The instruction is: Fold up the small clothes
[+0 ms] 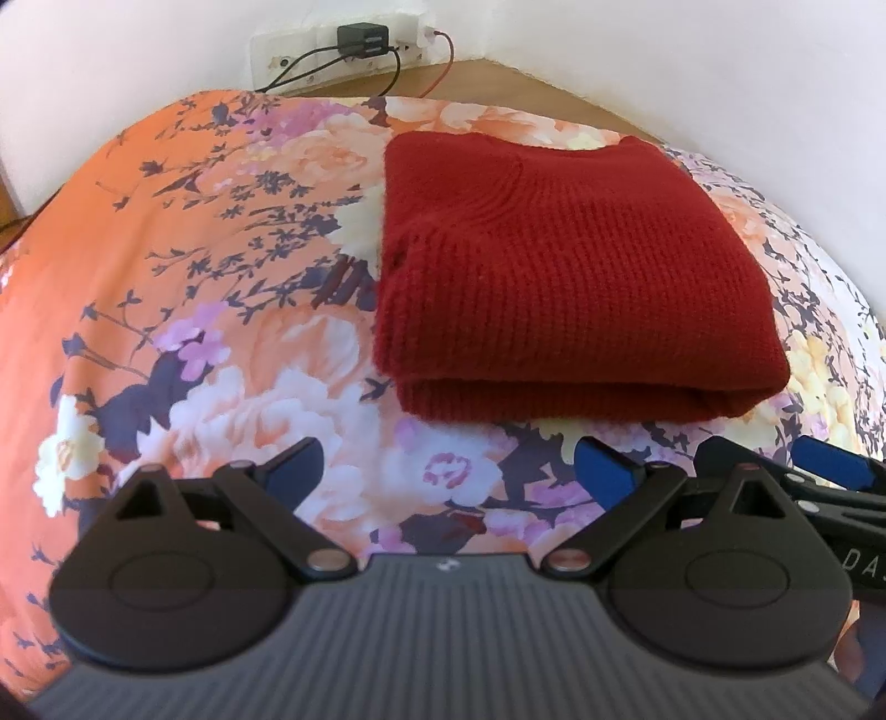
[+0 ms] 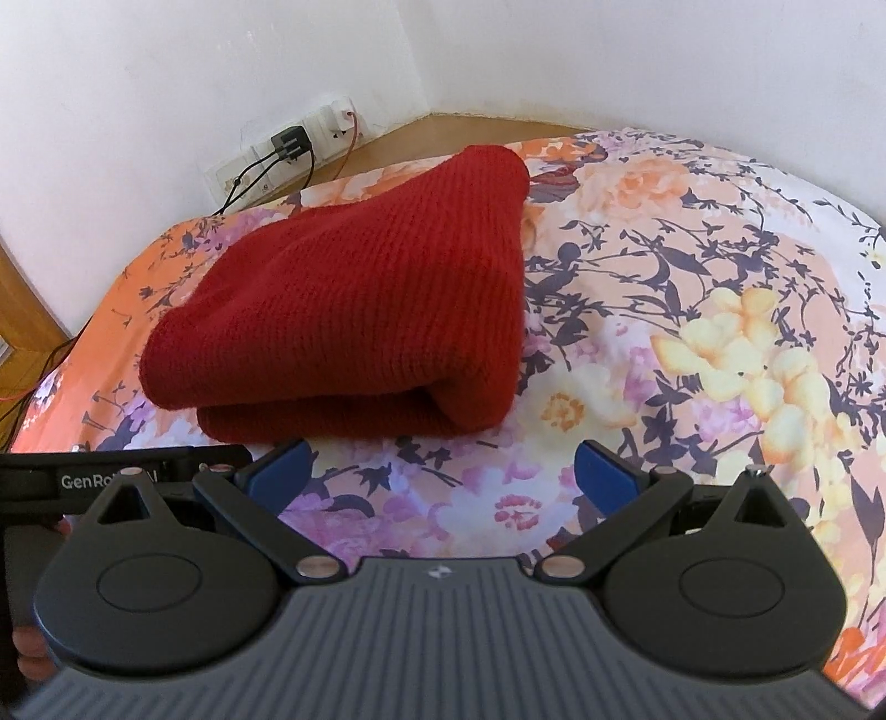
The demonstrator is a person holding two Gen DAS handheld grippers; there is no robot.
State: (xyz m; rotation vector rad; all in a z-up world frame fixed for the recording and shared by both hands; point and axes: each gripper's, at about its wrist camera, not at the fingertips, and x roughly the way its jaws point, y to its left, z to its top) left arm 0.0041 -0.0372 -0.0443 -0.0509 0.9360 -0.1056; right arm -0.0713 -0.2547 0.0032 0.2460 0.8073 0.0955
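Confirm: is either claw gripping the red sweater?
No, the folded red sweater lies free on the floral bedsheet, beyond both open claws.

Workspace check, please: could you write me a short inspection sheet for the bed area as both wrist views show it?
Surface: bed with a floral sheet, orange, pink and white, fairly smooth.
Job's things: one red knitted sweater lying folded in a thick stack on the sheet.
Clutter: nothing seen.
Grippers: left tool open and empty, short of the sweater's near edge; right tool open and empty, likewise short of it.
Cables: black charger in the wall socket strip, with black leads and a red wire running down behind the bed.
Surroundings: white walls meeting in a corner, wooden bed frame edge.
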